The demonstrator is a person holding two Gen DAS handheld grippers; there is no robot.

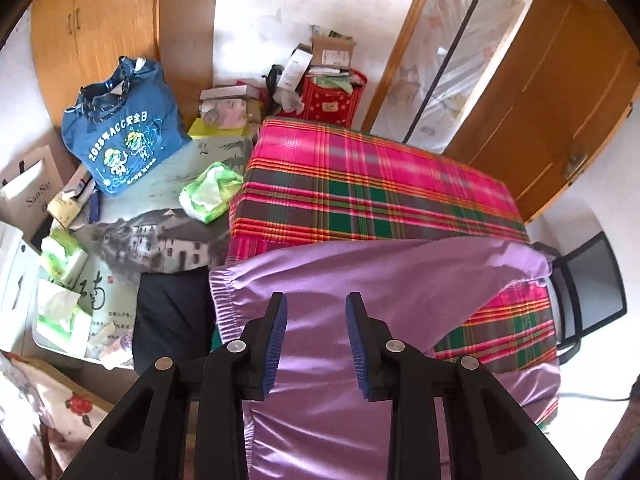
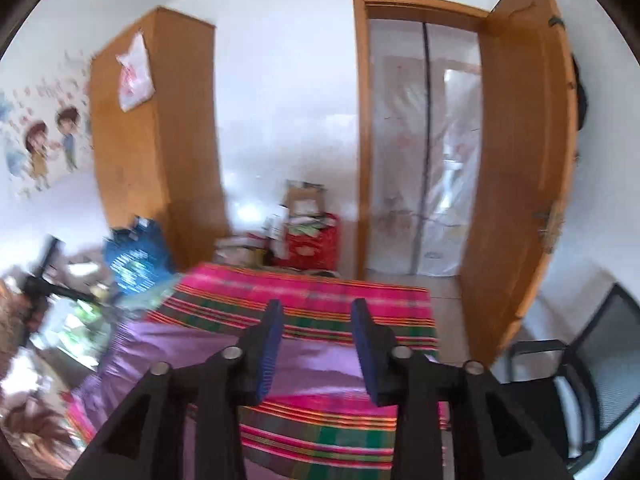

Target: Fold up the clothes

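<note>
Left gripper (image 1: pixel 316 312): jaws parted wide, nothing between the blue pads (image 1: pixel 279 344); it hovers over the purple garment, whether touching the cloth I cannot tell.
Right gripper (image 2: pixel 317 316): jaws likewise wide apart and empty, held above the near part of the worktop; this view is motion-blurred.
Garment (image 1: pixel 360 280): shiny purple cloth spread across the near end of the worktop, directly under and ahead of the left gripper; a gathered elastic edge (image 1: pixel 218 292) lies to the left, and a long part reaches right toward the worktop's edge. In the right wrist view it lies below and left of the right gripper (image 2: pixel 180 344).
Worktop (image 1: pixel 360 184): covered by a pink, green and orange plaid cloth, bare beyond the garment.
Chair (image 1: pixel 596 288): black mesh, just beside the worktop's right edge.
Left side: tissue packs (image 1: pixel 210 192) on a printed sheet, a blue bag (image 1: pixel 124 136) behind them.
Far end: red bag (image 1: pixel 332 100) stacked with boxes against the wall.
Beyond: wooden door (image 2: pixel 516 160) standing open beside a screened doorway.
</note>
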